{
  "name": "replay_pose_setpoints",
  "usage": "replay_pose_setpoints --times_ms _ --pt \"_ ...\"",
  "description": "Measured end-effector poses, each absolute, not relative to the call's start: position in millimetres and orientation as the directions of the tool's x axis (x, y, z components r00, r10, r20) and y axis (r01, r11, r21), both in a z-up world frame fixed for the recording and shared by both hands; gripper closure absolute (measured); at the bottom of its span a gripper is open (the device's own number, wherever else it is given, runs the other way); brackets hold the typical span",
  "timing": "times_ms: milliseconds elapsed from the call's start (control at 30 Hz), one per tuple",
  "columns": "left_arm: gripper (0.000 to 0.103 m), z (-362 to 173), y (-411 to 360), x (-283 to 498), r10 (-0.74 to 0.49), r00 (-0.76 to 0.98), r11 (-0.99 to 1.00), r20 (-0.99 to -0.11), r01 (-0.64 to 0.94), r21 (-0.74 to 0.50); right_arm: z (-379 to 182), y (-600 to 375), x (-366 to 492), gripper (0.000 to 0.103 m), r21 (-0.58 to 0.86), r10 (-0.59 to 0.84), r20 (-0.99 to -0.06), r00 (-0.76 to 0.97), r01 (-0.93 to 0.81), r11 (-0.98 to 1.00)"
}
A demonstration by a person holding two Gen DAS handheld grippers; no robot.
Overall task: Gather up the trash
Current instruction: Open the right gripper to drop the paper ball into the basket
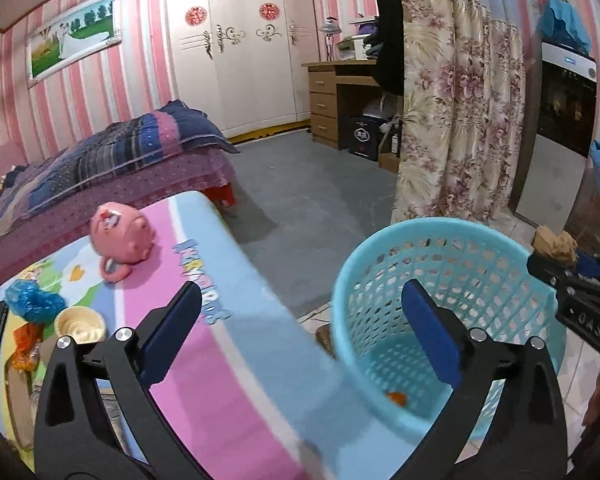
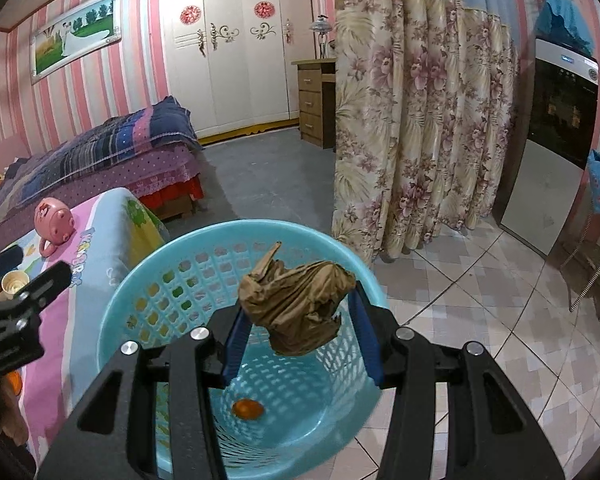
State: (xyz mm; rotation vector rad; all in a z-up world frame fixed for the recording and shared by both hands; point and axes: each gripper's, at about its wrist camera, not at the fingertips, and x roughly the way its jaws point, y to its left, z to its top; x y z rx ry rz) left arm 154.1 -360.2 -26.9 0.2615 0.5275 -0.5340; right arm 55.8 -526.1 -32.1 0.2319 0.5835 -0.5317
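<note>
A turquoise basket (image 2: 148,292) stands on the tiled floor (image 2: 480,300), touching or just beside the edge of a table (image 1: 236,360) under a cartoon-print cover. The right gripper (image 2: 296,308) hangs over the basket's mouth with its jaws clamped on a crumpled brown paper wad (image 2: 300,304), which sits above the basket's inside, not in it. In the left wrist view that wad (image 1: 554,245) shows just past the basket's right rim.

A small orange scrap (image 2: 248,409) lies on the basket floor; the left wrist view shows it (image 1: 398,399) too.

The left gripper (image 1: 304,332) has its jaws spread wide with nothing between them. One finger stands over the table edge, the other over the inside of the basket.

On the table, left of the basket, sit a pink pig-shaped mug (image 1: 124,240), a cream cup (image 1: 80,325), a crumpled blue wrapper (image 1: 34,300) and an orange wrapper (image 1: 28,344); the two wrappers lie nearest the cup. Beyond the table is a bed (image 1: 100,168) with a striped quilt, and behind the basket hangs a floral curtain (image 2: 420,120).
</note>
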Motion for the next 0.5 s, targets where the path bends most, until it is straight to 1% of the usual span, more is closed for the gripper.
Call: replay_pose_setpoints --times_ms 133,167,200,233,267,333,400,500 --pt "0.006 -25.0 -349.1 149.4 -0.402 0.745 0.846 -0.532 0.524 0.096 -33.3 -519.1 66.3 0.055 0.049 -0.399 -0.572 0.716 0.515 0.856" --pt "0.006 -24.3 -345.6 149.2 -0.401 0.744 0.851 -0.535 0.519 0.085 -33.0 -516.5 68.1 0.048 0.037 -0.409 -0.564 0.718 0.517 0.855" --pt "0.006 -23.7 -344.0 148.6 -0.401 0.742 0.853 -0.537 0.516 0.078 -33.0 -513.4 70.9 0.029 0.022 -0.423 -0.558 0.714 0.522 0.852" --pt "0.006 -22.6 -341.1 147.2 -0.402 0.741 0.855 -0.538 0.514 0.070 -33.4 -512.1 71.0 0.023 0.020 -0.425 -0.554 0.716 0.522 0.853" --pt "0.006 -21.8 -338.4 145.5 -0.401 0.743 0.856 -0.536 0.512 0.068 -33.4 -510.6 70.8 0.021 0.018 -0.428 -0.548 0.719 0.521 0.853" --pt "0.006 -18.0 -331.8 142.5 -0.392 0.754 0.863 -0.527 0.500 0.075 -33.0 -509.9 71.2 0.021 0.011 -0.427 -0.553 0.716 0.519 0.855" --pt "0.006 -12.7 -323.9 139.8 -0.382 0.765 0.868 -0.518 0.489 0.083 -30.6 -510.1 68.9 0.017 0.005 -0.444 -0.547 0.710 0.534 0.846" --pt "0.006 -2.4 -308.4 136.2 -0.363 0.782 0.879 -0.507 0.468 0.093 -23.0 -509.1 64.3 0.016 0.019 -0.452 -0.530 0.717 0.543 0.839"
